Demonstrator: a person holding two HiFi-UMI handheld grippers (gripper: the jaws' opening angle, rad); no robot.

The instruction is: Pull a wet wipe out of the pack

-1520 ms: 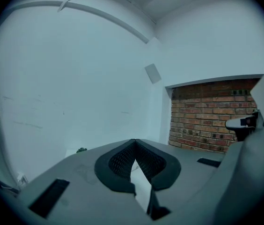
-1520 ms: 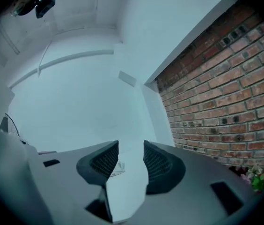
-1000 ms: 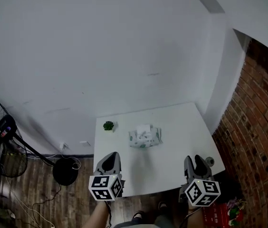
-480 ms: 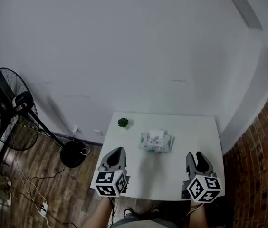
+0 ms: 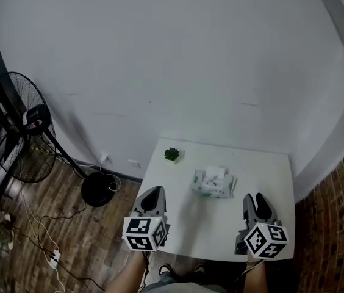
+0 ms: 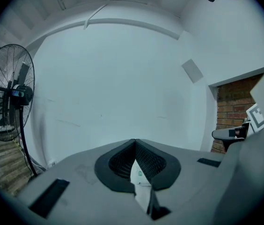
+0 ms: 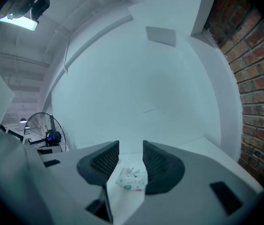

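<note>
Wet wipe pack (image 5: 213, 184) lies near the middle of the white tabletop (image 5: 254, 166), towards the far edge, untouched by either tool. Reading from left to right in my head view:

(a) A standing fan (image 5: 18, 133) on the wooden floor, well apart from the work.

(b) The left hand-held gripper (image 5: 152, 193), over the near left edge of the tabletop. In its own view its jaws meet at the tips with nothing clamped between them, and only a pale sliver of what I take for the pack shows through the gap below.

(c) A small green plant (image 5: 172, 154) at the far left corner, beside the pack but not touching it.

(d) The pack itself. A white tuft seems to stand up from its top, perhaps the leading wipe, though it is too small for me to be sure.

(e) The right hand-held gripper (image 5: 255, 198), over the near right edge. Its jaws stand apart and empty, framing the pack (image 7: 132, 178) farther off.

(f) A brick wall (image 5: 343, 224) at far right.

I judge the task not yet begun: no wipe is gripped or drawn. Left to do are the approach, steadying the pack, pinching the wipe and pulling it free.
</note>
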